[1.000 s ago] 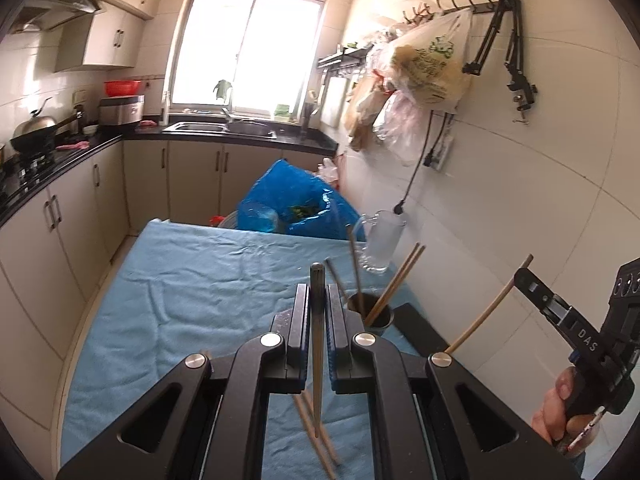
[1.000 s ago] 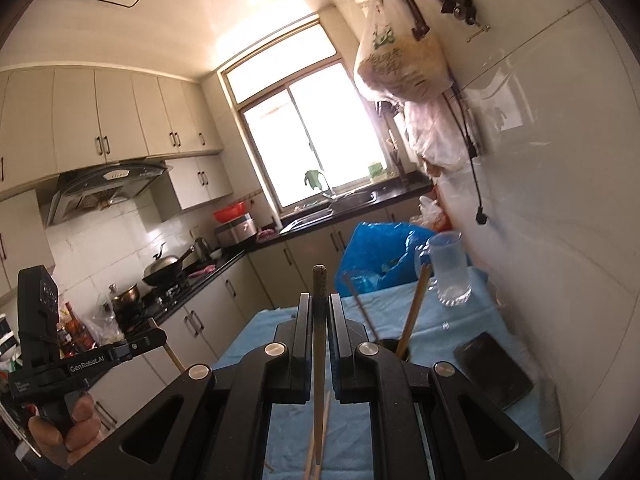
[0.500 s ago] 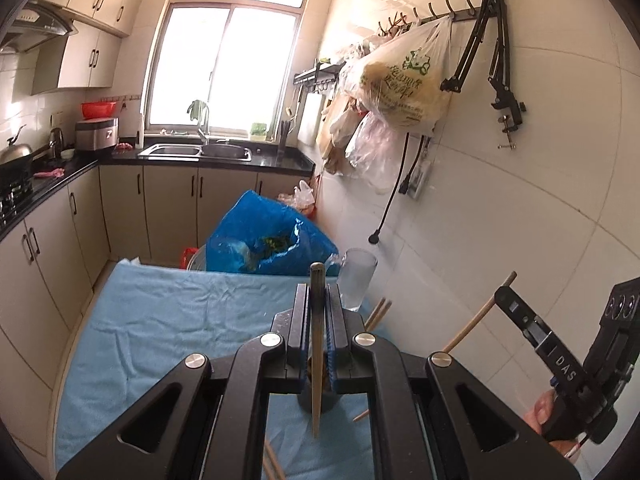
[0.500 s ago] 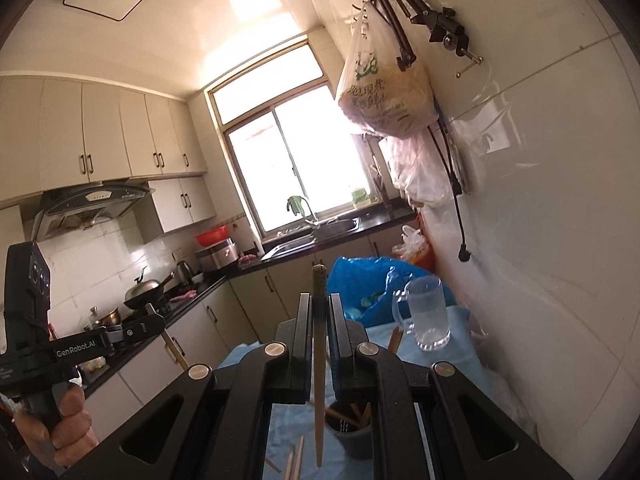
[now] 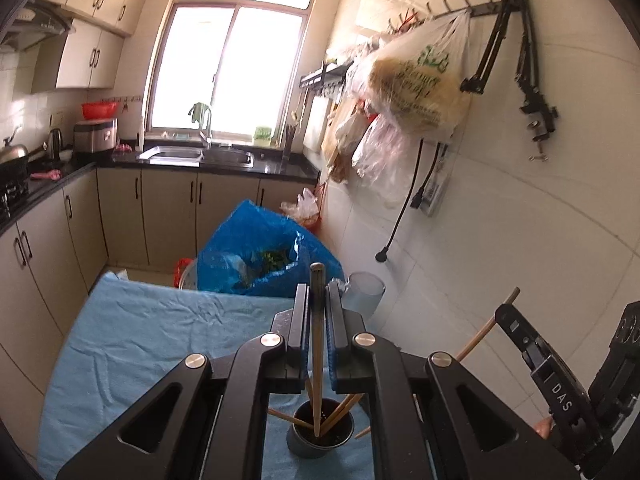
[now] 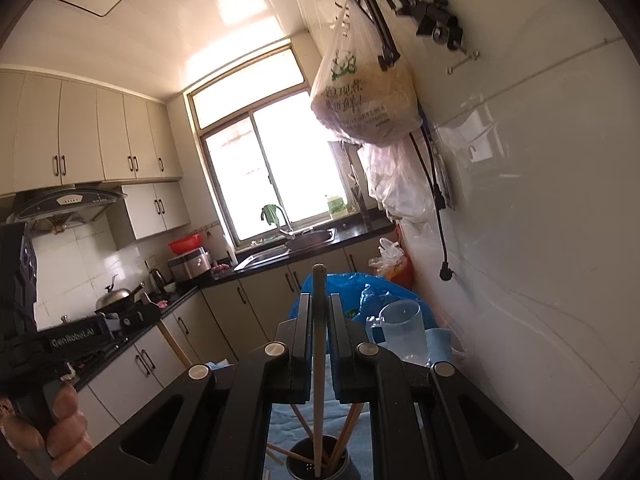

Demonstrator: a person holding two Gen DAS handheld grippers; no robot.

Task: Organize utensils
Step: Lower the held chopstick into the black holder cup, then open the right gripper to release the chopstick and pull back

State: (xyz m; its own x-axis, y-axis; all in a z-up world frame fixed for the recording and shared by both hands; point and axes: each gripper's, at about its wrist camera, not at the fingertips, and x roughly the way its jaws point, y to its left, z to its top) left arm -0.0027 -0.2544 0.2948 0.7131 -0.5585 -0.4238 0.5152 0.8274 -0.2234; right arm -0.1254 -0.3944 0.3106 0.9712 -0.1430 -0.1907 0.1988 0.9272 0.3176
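Note:
My left gripper (image 5: 317, 300) is shut on a wooden chopstick (image 5: 317, 344) held upright, its lower tip over the mouth of a dark cup (image 5: 321, 436) that holds several chopsticks. My right gripper (image 6: 319, 312) is likewise shut on another chopstick (image 6: 318, 360), which hangs above the same cup (image 6: 318, 462). In the left wrist view the right gripper (image 5: 505, 316) shows at the right edge with its chopstick (image 5: 486, 330) slanting through it. In the right wrist view the left gripper (image 6: 150, 316) shows at the left, held by a hand (image 6: 60, 420).
The cup stands on a blue cloth (image 5: 132, 344) over the table, close to the tiled wall. A clear jug (image 6: 402, 330) and a blue plastic bag (image 5: 256, 256) sit at the table's far end. Bags (image 5: 416, 92) hang from wall hooks above.
Both grippers have moved toward the cup and risen a little; the cup now sits directly below both held chopsticks. The loose chopsticks on the cloth have dropped out of view.

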